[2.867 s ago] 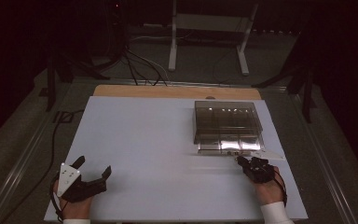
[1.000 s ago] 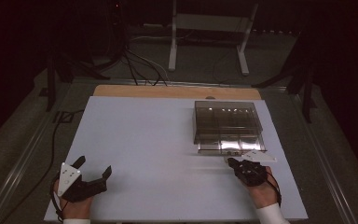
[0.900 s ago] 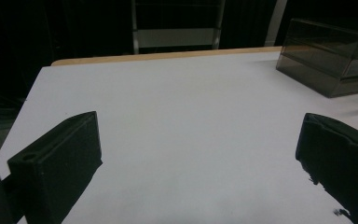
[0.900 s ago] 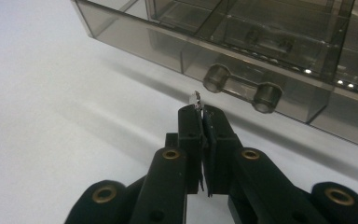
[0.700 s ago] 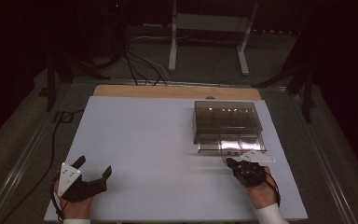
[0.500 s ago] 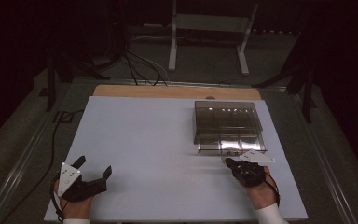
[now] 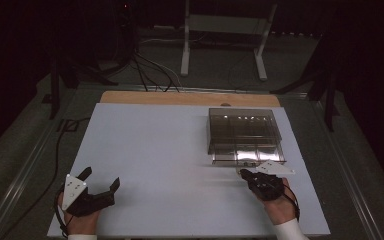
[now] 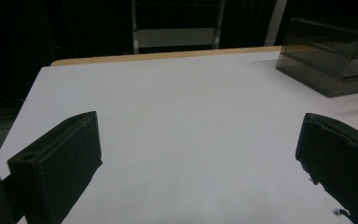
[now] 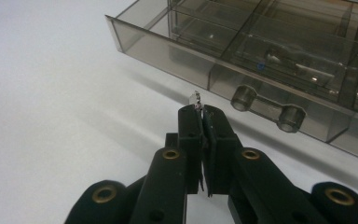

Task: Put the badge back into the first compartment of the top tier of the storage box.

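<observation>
The right gripper [image 9: 200, 109] is pinching a tiny metal piece [image 9: 196, 97], perhaps a small screw, its jaws closed on it so that just the tip is poking out above them. It is hovering just in front of the smoky clear organizer box [image 7: 244, 134], which is sitting near the right edge of the desk [image 7: 170, 150], toward the far right corner. The box's drawer [image 9: 223, 70] is standing pulled out toward the gripper, its two round knobs [image 9: 265, 105] facing it.

By my judgement the pick-up is done and the drop into a compartment is what is left: the piece is sitting outside the drawer front, not yet over any compartment. Through the tinted walls, dividers are showing, and a few small glinting things are lying in one compartment behind the knobs; what they are I cannot tell.

The left gripper [image 7: 100, 187] is resting near the near left corner, jaws spread wide with nothing between them.
</observation>
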Motion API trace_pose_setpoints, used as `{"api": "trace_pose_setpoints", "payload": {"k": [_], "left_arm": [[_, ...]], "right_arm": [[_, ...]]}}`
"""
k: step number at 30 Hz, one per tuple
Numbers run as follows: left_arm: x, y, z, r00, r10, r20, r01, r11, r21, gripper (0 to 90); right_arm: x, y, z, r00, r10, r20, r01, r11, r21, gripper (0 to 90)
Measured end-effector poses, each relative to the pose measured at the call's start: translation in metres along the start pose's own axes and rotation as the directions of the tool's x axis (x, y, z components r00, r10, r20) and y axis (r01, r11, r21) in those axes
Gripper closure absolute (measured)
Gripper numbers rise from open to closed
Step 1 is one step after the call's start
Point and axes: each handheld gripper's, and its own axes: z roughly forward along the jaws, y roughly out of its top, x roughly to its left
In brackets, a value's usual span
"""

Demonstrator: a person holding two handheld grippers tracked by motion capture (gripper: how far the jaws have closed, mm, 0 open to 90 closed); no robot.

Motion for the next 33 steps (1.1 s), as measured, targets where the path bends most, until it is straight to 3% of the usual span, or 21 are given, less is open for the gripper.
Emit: {"api": "trace_pose_setpoints", "payload": {"k": [33], "left_arm": [[0.0, 0.0, 0.0, 1.0, 0.002, 0.001, -0.002, 1.0, 0.003, 1.1]], "right_arm": [[0.011, 0.012, -0.008, 0.9993, -0.024, -0.03, 0.024, 1.0, -0.019, 87.5]]}}
